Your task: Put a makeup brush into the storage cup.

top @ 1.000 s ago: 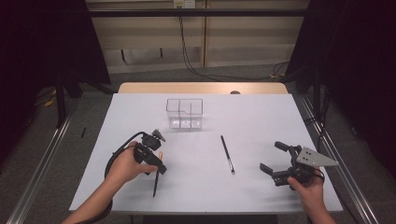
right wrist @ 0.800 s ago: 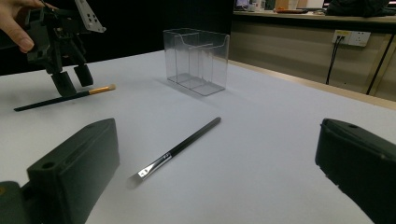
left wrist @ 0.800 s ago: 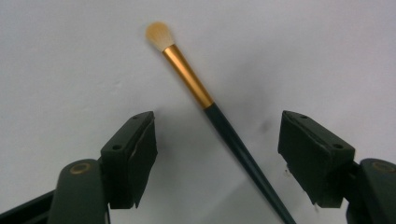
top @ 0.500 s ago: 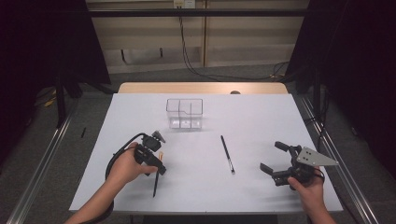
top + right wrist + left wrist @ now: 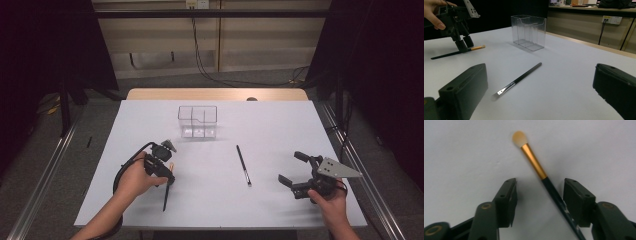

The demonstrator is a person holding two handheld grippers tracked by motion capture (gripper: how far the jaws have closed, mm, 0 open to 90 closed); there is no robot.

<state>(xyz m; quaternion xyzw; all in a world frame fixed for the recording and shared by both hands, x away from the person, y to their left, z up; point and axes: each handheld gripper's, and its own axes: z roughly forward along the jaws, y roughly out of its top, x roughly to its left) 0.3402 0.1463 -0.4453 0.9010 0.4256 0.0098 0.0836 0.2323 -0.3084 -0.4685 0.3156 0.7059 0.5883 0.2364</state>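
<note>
The brush (image 5: 541, 172) lies flat on the table (image 5: 280, 125) at lower left of the high view, its pale tip toward the organizer (image 5: 197, 121), handle running toward the table's near edge. The left gripper (image 5: 167, 176) points down over it, jaws just closing, handle between them against one pad, the other pad clear. The clear organizer at upper centre looks empty. A second brush (image 5: 243, 165) lies mid-table. The right gripper (image 5: 290, 170) rests at lower right, jaws wide apart.
</note>
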